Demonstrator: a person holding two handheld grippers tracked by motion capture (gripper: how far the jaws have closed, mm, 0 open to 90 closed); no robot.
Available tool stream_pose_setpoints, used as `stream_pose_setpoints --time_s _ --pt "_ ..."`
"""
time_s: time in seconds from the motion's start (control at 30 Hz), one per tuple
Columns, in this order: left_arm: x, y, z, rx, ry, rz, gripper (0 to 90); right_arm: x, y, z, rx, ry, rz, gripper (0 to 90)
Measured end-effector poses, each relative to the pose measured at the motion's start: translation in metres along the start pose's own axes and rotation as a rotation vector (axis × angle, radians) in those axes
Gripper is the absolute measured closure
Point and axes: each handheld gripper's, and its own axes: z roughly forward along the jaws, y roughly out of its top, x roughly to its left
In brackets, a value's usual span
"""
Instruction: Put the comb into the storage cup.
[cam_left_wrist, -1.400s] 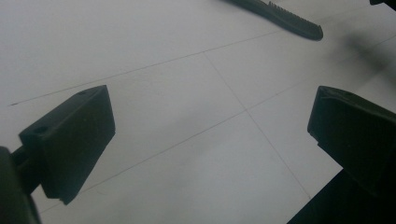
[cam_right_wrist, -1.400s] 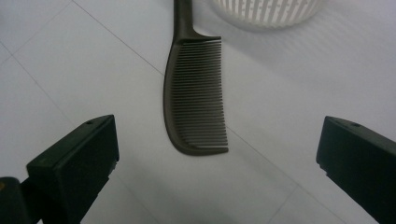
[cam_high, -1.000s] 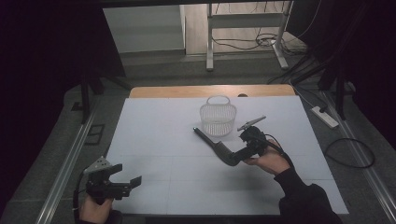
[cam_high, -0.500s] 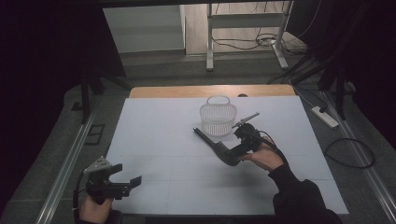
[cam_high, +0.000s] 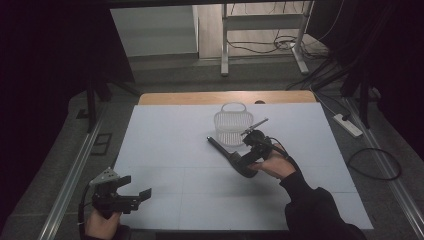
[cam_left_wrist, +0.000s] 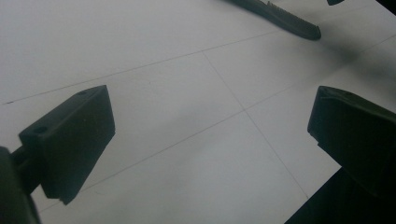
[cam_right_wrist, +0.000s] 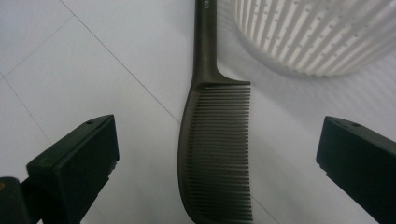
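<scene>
A: Where is the dark, flat plastic comb with the long thin handle (cam_right_wrist: 217, 154)?

B: It lies flat on the white sheet that covers the bench (cam_high: 165, 150), just in front of the white slotted plastic basket with a hoop handle (cam_high: 233, 125). In the high view the comb's handle tip (cam_high: 210, 139) points away to the left, near the basket's foot, and the toothed part runs back toward the person's right hand (cam_high: 274, 164).

A: And the right gripper (cam_right_wrist: 217, 158)?

B: Its fingers stand wide apart. In the right gripper view the comb's toothed part lies midway between them, with bare white sheet on either side, so neither finger touches it. The teeth face the right finger; the spine faces the left one. The basket's ribbed wall sits at the upper right of that view, close beside the comb's handle, though I cannot tell whether they touch.

A: The left gripper (cam_high: 131, 191)?

B: It is well apart from the comb, near the bench's front left corner, held in the left hand (cam_high: 101, 225). Its fingers are spread wide too, with nothing between them but the white sheet and its thin grid lines. The toothed end of the comb shows far off at the top of the left gripper view.
</scene>
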Motion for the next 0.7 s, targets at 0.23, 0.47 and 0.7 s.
stream_pose_setpoints --time_s 0.23,0.47,0.7 --pt "0.000 0.000 0.000 0.001 -0.001 -0.001 1.3 0.003 0.006 0.008 0.013 -0.002 -0.018 0.0" --pt "0.000 0.000 0.000 0.002 -0.002 -0.001 1.3 0.004 0.011 0.016 0.021 -0.001 -0.044 0.0" --pt "0.001 0.000 0.000 0.002 -0.004 -0.003 1.3 0.004 0.015 0.022 0.024 -0.003 -0.078 20.4"
